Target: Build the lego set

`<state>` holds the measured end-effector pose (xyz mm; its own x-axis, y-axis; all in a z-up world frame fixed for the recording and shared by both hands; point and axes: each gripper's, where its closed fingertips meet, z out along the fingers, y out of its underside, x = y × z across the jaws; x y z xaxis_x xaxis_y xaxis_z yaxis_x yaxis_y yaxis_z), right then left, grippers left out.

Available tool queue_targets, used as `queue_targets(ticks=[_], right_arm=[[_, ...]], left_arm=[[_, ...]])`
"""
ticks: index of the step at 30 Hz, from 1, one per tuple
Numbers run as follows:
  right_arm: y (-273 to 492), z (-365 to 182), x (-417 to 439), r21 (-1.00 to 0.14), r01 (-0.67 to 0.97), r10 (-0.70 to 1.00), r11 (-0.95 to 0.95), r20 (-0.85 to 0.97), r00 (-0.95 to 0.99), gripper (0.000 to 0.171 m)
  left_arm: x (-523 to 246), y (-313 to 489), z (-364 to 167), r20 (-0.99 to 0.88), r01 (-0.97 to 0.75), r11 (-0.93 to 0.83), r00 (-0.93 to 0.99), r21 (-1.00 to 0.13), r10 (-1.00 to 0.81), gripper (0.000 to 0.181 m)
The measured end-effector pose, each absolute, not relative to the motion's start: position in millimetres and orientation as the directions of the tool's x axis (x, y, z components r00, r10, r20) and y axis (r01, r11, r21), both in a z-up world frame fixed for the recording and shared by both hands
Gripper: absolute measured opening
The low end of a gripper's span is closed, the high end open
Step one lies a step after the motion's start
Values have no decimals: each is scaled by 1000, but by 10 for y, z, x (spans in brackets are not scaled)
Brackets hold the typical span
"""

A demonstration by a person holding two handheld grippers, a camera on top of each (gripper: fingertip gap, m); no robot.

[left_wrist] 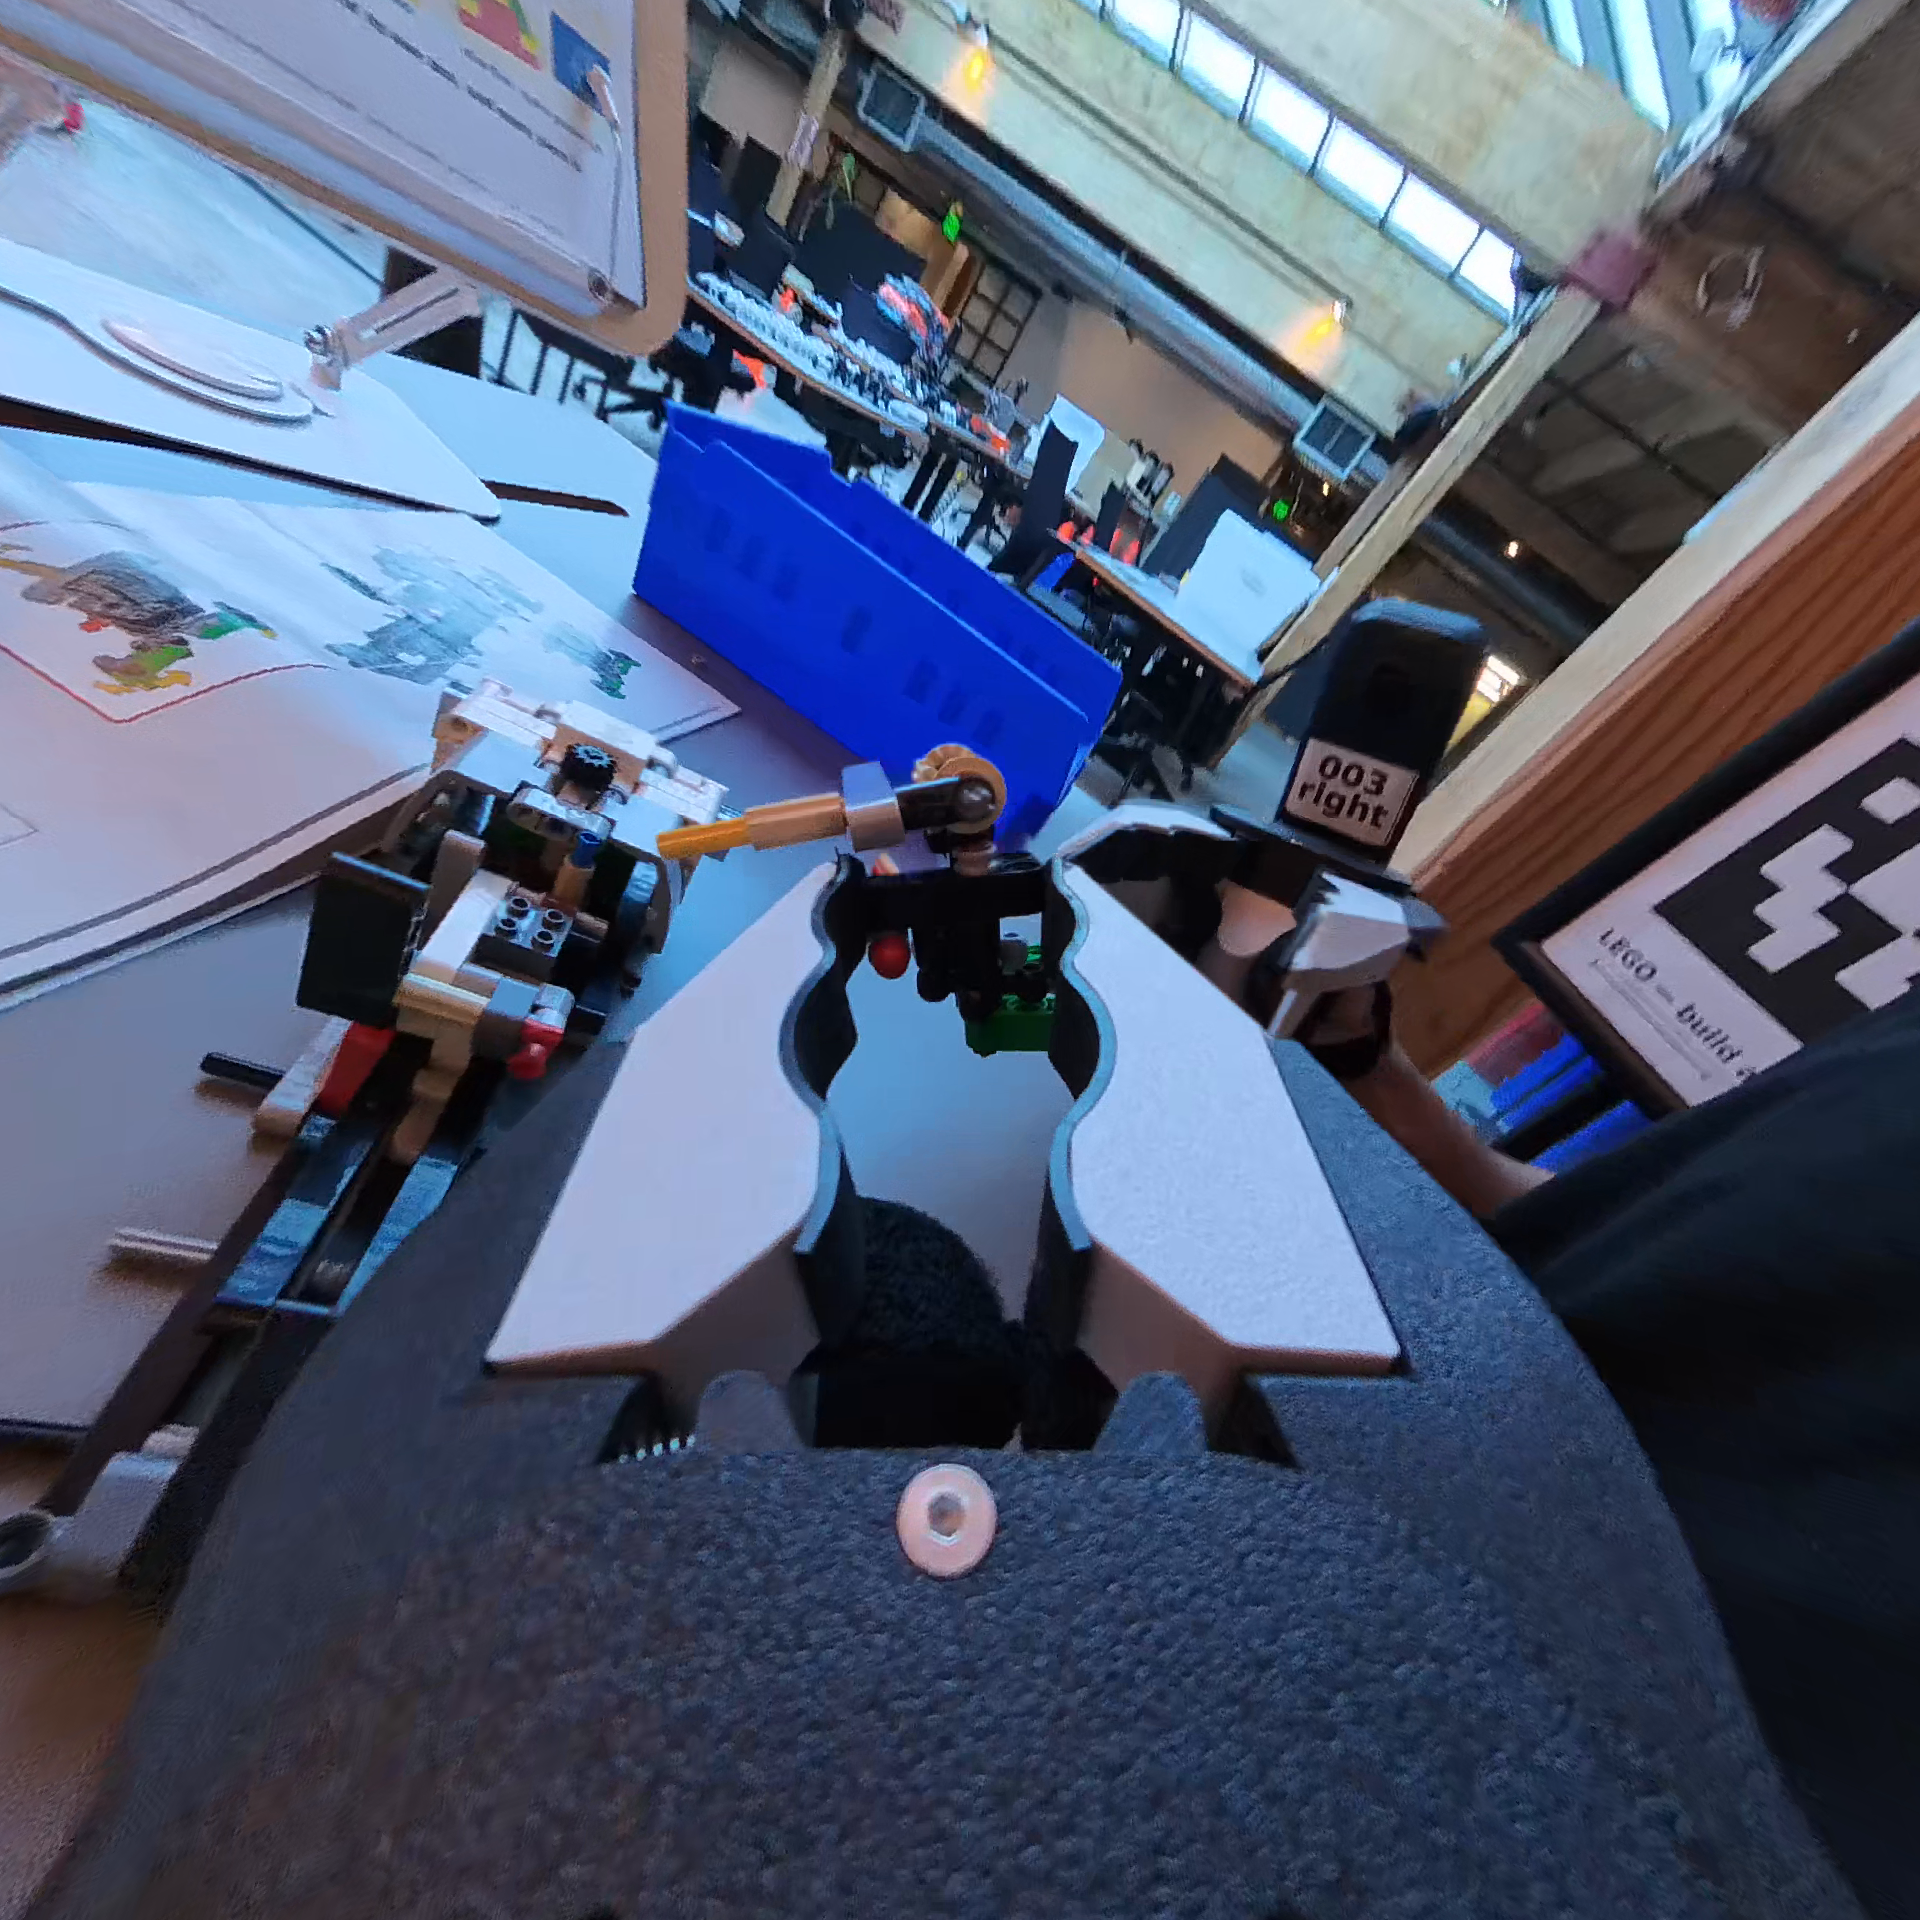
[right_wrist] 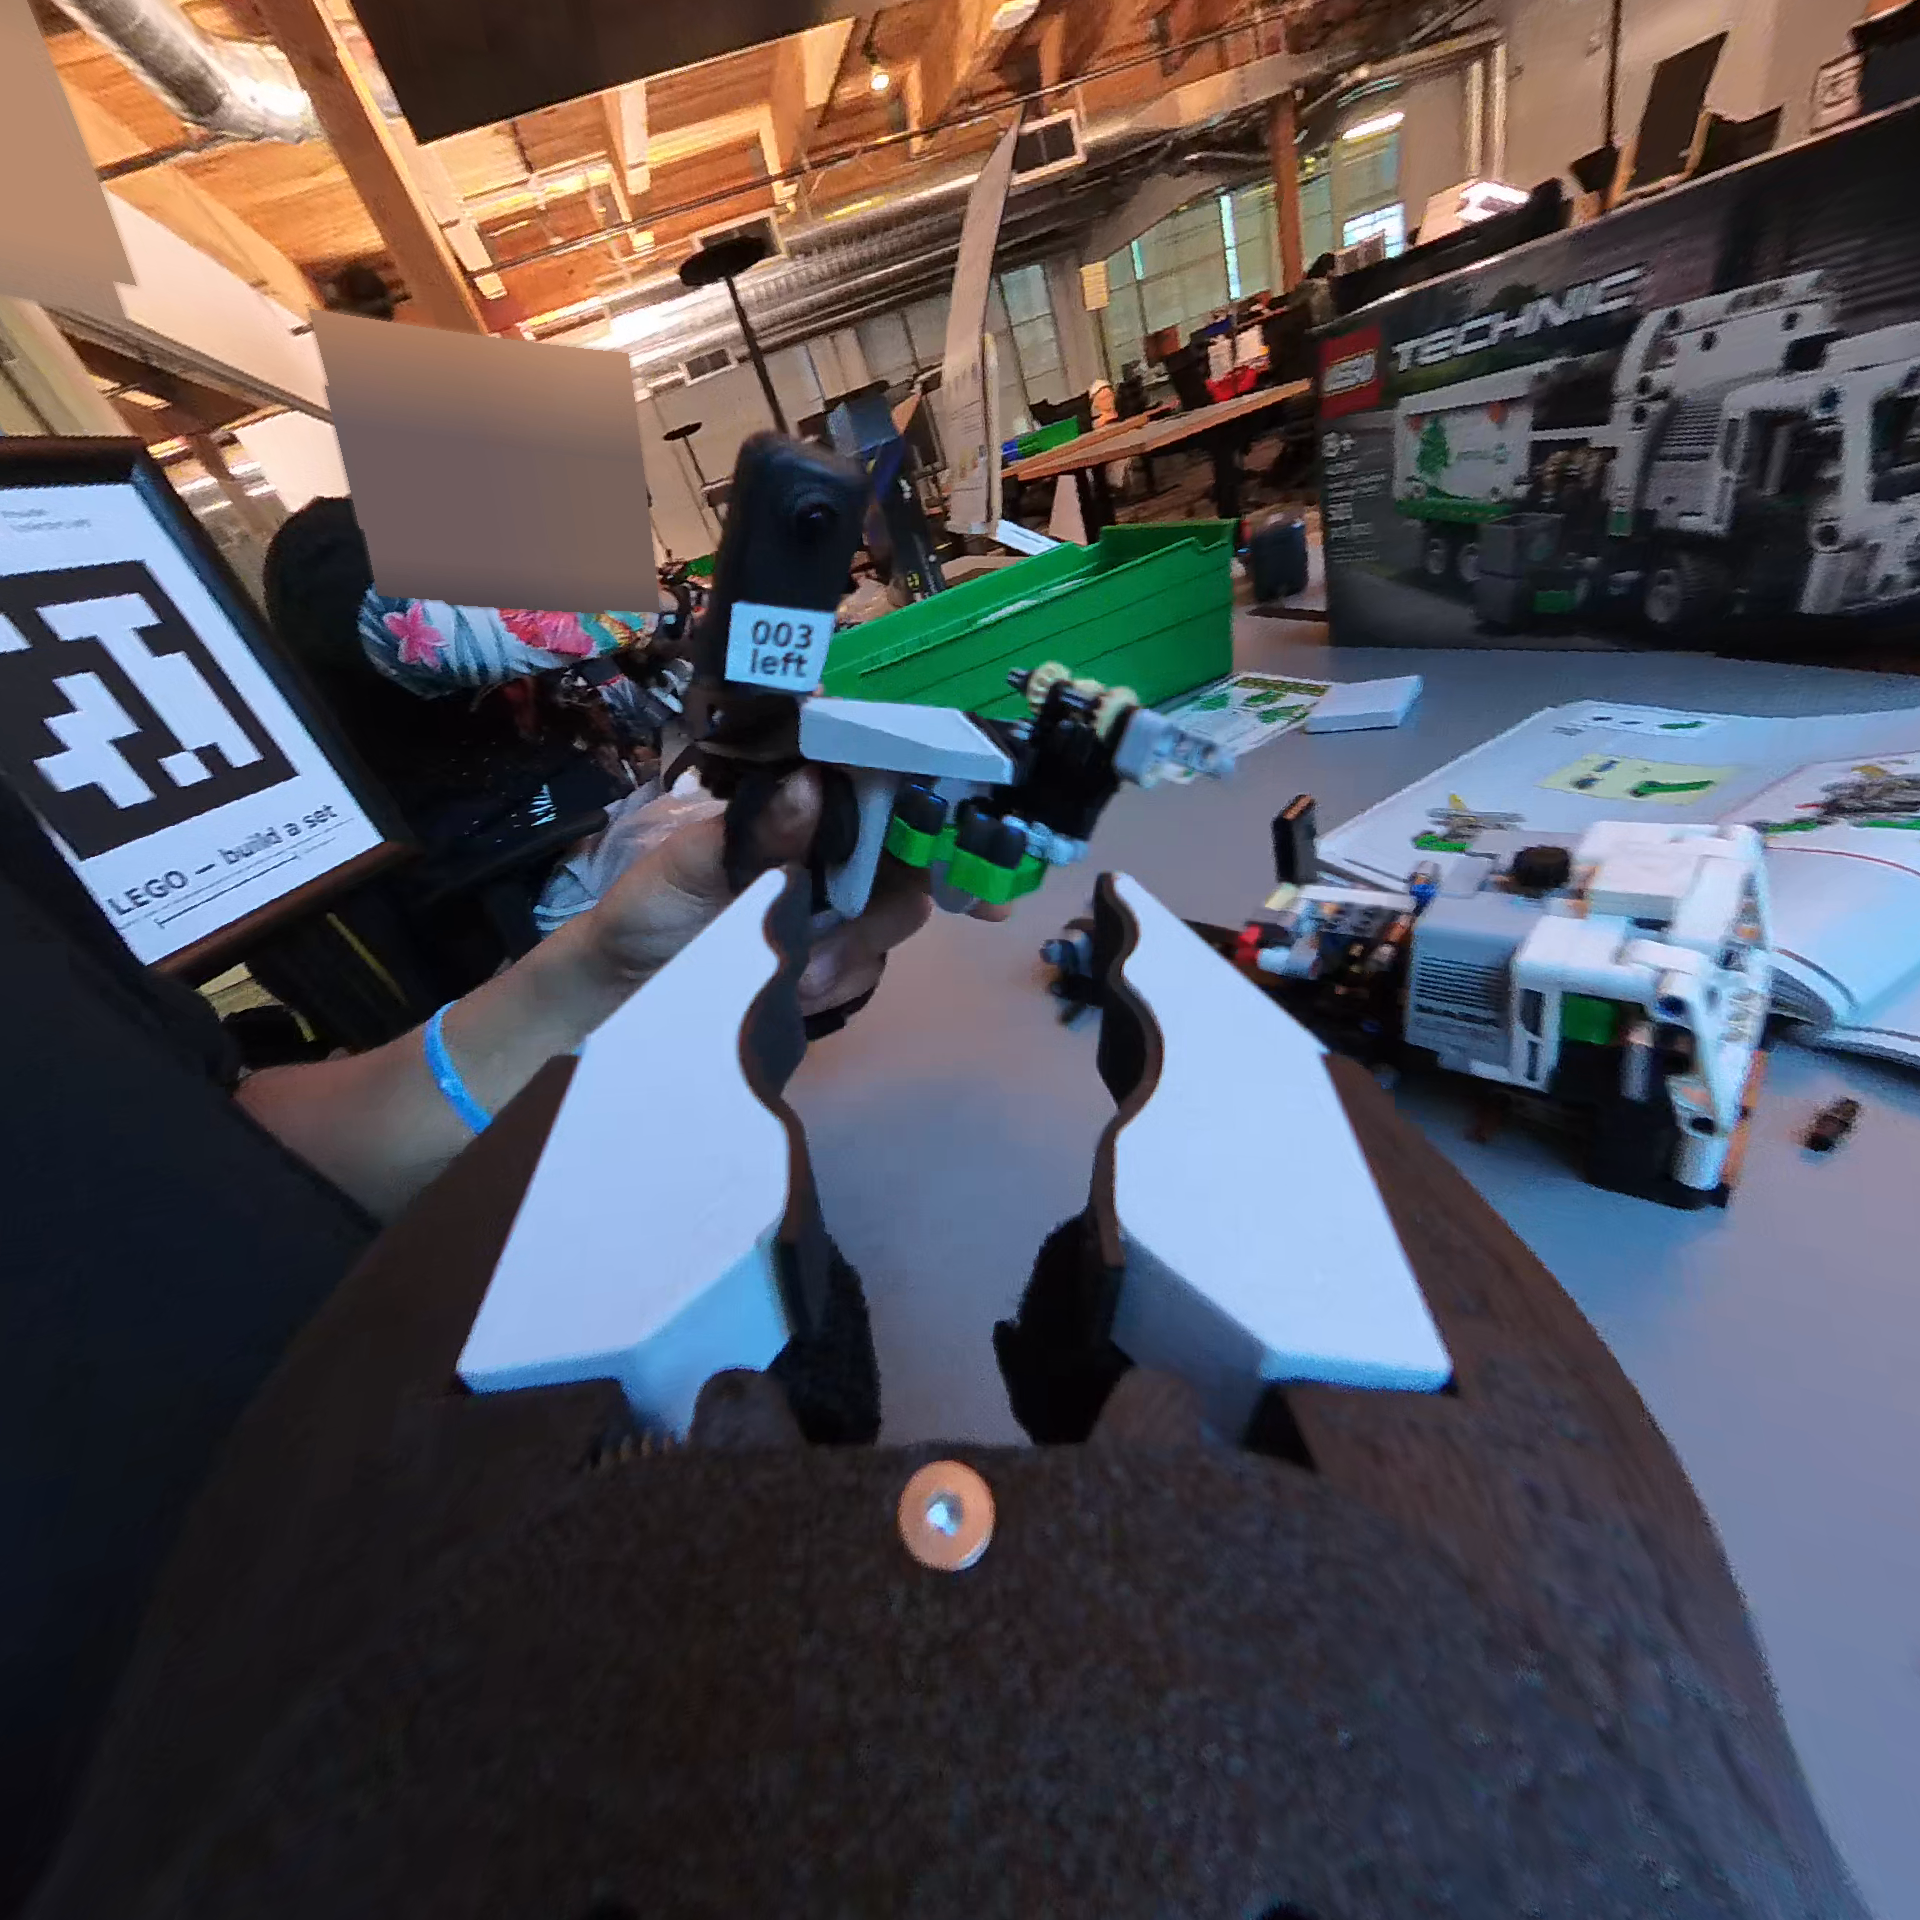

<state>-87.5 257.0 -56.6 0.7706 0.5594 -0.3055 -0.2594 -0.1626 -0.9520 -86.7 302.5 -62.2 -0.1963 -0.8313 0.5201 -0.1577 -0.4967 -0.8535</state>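
Black-and-green sub-assembly (left_wrist: 951, 914) pinched at tips of left tongs (left_wrist: 945, 883), aloft beside truck chassis (right_wrist: 1538, 966) on surface (right_wrist: 1558, 1351). Right tongs (right_wrist: 940, 904) wide, empty. Risk: thin tip grip, protruding axle snagging, parts dropping.

Non-task clutter, relative to the blue bin (left_wrist: 862, 613): tilted white board on a stand (left_wrist: 436, 135) up-left of it, framed marker sign (left_wrist: 1766, 904) off to its right. Green bin (right_wrist: 1049, 613) only in right wrist view; position versus blue unclear.
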Motion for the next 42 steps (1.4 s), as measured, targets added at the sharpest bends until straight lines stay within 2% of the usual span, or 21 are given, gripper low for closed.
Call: queue_targets(ticks=[7,11,14,19,22,24,28,36,39,42], right_arm=[[2604,-684,-831,-969,-174,483,-174,-238,842,55],[2748,-712,-711,-983,-110,302,-150,-151,941,54],[2803,-704,-637,-982,-108,249,-154,-145,958,53],[2848,-721,-566,-979,-135,236,-151,-168,957,45],[2845,-707,-448,-978,-171,182,-121,-192,964,31],[2843,-720,-382,-978,-173,166,-116,-190,968,31],[2843,-738,-261,-981,-156,161,-118,-174,971,30],[2795,-778,-153,-992,49,211,-119,23,977,30],[2752,-807,-187,-989,17,285,-144,-24,958,33],[2686,-710,-138,-987,-106,335,-122,-142,931,36]], left_arm=[[-809,3094,-585,596,-42,-599,-182,-800,-782,31],[-713,3165,-632,591,2,-594,-101,-805,-801,32],[-621,3130,-665,544,2,-544,-45,-839,-838,31],[-454,3075,-661,479,17,-479,3,-878,-878,32],[-338,3051,-693,473,9,-473,11,-881,-881,32],[-271,3047,-706,476,9,-476,10,-880,-879,31],[-158,3038,-743,502,-18,-502,-10,-865,-865,32],[-63,2955,-830,582,-128,-569,-110,-812,-806,32],[-51,2956,-844,636,-155,-618,-127,-771,-761,32],[-58,2985,-818,663,-150,-646,-142,-748,-735,31]])
